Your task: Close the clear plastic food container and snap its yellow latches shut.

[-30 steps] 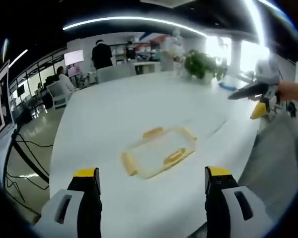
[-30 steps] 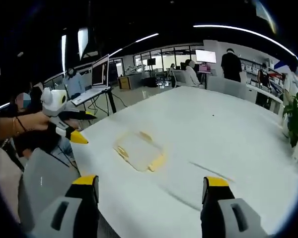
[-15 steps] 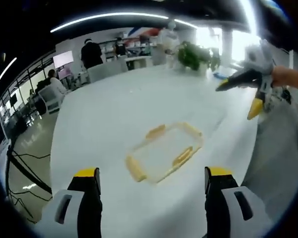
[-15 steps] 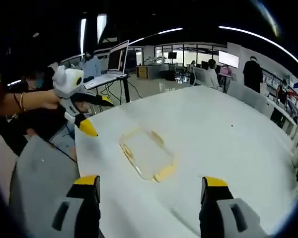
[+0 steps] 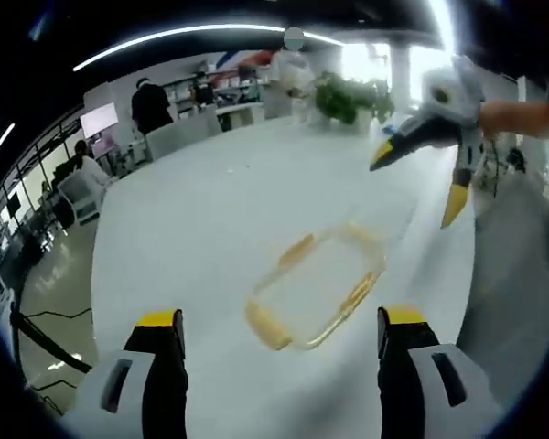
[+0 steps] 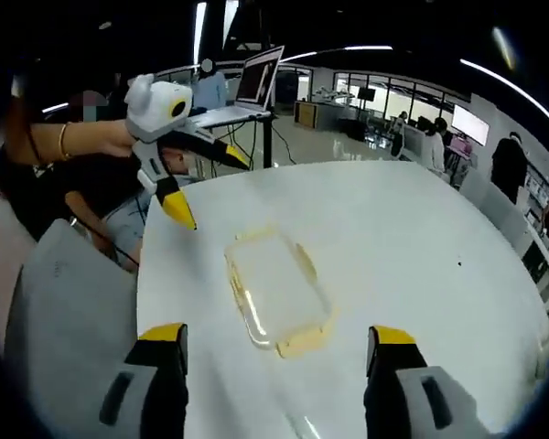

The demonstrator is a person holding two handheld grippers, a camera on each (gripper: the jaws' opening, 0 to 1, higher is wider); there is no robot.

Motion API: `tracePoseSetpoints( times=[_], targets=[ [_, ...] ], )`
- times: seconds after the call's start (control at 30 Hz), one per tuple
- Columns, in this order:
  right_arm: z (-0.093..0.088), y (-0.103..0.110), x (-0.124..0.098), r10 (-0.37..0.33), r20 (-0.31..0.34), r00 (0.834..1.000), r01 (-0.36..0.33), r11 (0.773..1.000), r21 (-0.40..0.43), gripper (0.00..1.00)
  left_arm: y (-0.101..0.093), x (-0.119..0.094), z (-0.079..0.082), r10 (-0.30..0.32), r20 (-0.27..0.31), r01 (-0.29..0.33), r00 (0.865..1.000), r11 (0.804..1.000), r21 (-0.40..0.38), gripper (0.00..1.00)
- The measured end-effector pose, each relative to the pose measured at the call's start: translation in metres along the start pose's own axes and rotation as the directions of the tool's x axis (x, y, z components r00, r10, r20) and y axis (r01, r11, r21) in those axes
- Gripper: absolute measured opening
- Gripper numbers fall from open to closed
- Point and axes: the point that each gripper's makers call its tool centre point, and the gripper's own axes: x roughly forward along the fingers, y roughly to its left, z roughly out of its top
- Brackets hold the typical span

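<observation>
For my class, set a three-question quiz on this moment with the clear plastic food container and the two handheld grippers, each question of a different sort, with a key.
1. True or false: the clear plastic food container with yellow latches lies on the white table with neither gripper touching it.
2. Multiple choice: the left gripper's jaws are A) shut on a latch, B) apart with nothing between them, C) gripping the table edge.
3. Fill in: in the left gripper view, the right gripper is held ___ the table.

Key: 1 true; 2 B; 3 above.
</observation>
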Motion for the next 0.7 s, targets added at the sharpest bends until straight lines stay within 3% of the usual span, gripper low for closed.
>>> tracePoseSetpoints(
  times=[0.07,0.2,0.57,0.7],
  targets=[
    [-0.009,-0.006,0.005,-0.012,-0.074,0.997,0.005,0.996,-0.093,0.79,0.003,0.004,-0.003,0.002,-0.023,-0.001,1.0,0.999,0.038,0.84],
    [-0.017,-0.007,0.018,0.016,-0.133,0.991,-0.036,0.988,-0.153,0.78,0.002,0.013,-0.012,-0.026,-0.063,0.03,0.998,0.997,0.073,0.82],
    [-0.03,-0.018,0.045,0.056,-0.235,0.97,-0.101,0.978,-0.185,0.71,-0.006,0.033,-0.021,-0.111,-0.156,0.145,0.982,0.964,0.225,0.78],
    [-0.033,-0.019,0.047,0.063,-0.262,0.963,-0.121,0.97,-0.209,0.69,-0.004,0.037,-0.019,-0.135,-0.154,0.166,0.979,0.965,0.206,0.77]
  ],
)
